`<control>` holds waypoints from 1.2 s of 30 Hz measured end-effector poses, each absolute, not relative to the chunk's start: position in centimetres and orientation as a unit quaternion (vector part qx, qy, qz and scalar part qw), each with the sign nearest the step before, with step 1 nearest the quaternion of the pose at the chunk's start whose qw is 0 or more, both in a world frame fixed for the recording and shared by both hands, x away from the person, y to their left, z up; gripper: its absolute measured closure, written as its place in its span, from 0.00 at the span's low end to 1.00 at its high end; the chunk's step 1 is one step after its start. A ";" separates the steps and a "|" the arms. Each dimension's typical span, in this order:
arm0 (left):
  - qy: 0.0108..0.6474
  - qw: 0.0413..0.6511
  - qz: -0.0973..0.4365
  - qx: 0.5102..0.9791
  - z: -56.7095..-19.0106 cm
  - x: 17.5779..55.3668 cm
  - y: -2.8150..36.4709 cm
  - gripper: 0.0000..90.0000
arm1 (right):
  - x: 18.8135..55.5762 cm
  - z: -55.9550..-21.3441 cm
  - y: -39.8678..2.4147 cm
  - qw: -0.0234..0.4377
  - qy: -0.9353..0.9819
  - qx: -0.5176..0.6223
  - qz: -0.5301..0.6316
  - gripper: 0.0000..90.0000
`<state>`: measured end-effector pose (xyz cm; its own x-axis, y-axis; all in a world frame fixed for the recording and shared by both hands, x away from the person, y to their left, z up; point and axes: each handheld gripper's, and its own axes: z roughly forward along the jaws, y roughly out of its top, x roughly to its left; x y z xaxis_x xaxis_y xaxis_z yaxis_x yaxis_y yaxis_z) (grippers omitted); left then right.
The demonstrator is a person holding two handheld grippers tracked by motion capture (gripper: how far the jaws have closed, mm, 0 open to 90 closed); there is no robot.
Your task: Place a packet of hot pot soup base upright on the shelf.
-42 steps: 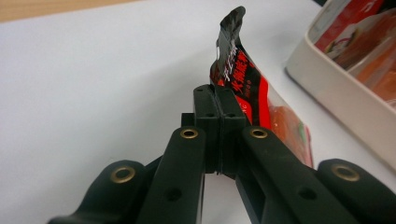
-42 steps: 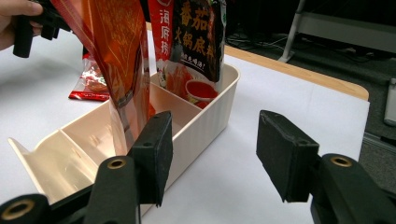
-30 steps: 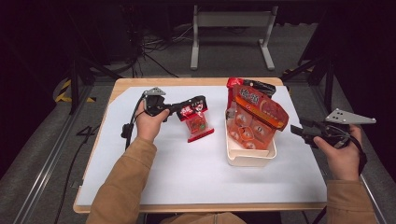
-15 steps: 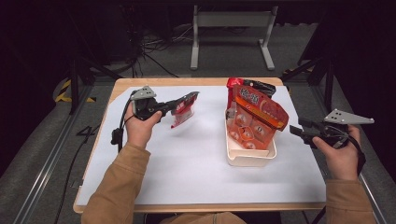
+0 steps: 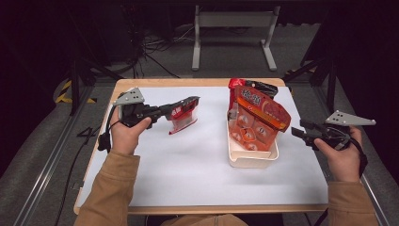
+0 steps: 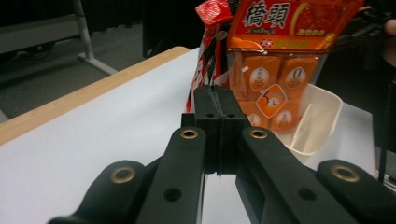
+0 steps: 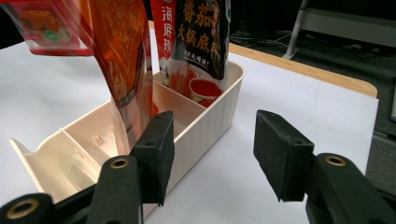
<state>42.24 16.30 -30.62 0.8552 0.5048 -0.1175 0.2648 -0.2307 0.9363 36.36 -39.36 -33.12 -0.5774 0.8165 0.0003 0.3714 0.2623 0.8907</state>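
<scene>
My left gripper is shut on a small red snack packet, which hangs above the white table left of centre. In the left gripper view the jaws are pressed together, with the packet's thin red edge rising just beyond them. A cream divided bin stands right of centre with a tall orange packet and a red-and-black sauce packet upright in it. My right gripper hovers open just right of the bin. Its pads are wide apart, next to the bin wall.
The white table top has a wooden rim at its far and near edges. Beyond the table are a dark floor, cables and a metal stand. The person's sleeves come in from the bottom.
My left gripper has lifted the red packet off the table and carried it a little to the left. The right gripper has stayed put.
</scene>
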 end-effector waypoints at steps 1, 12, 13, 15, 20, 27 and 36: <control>0.241 0.566 0.102 0.782 -30.4 42.1 16.4 1.00 | 36.4 -33.1 -39.4 0.239 0.757 0.393 0.464 0.54; 0.191 0.556 0.082 0.804 -28.4 40.1 16.6 1.00 | 36.4 -33.1 -39.4 0.233 0.762 0.388 0.462 0.53; 0.190 0.555 0.084 0.805 -28.3 40.0 16.6 1.00 | 36.4 -33.2 -39.4 0.233 0.763 0.388 0.462 0.53; 0.191 0.554 0.077 0.807 -28.1 39.7 16.5 1.00 | 36.4 -33.2 -39.4 0.233 0.763 0.389 0.461 0.53; 0.190 0.552 0.067 0.809 -27.9 39.4 16.5 1.00 | 36.5 -33.3 -39.4 0.228 0.764 0.390 0.462 0.53; 0.170 0.555 0.066 0.812 -27.3 38.8 15.5 1.00 | 36.6 -33.5 -39.5 0.225 0.765 0.391 0.459 0.53; 0.142 0.562 0.058 0.813 -27.5 38.9 12.6 1.00 | 37.1 -33.6 -39.3 0.220 0.768 0.389 0.459 0.53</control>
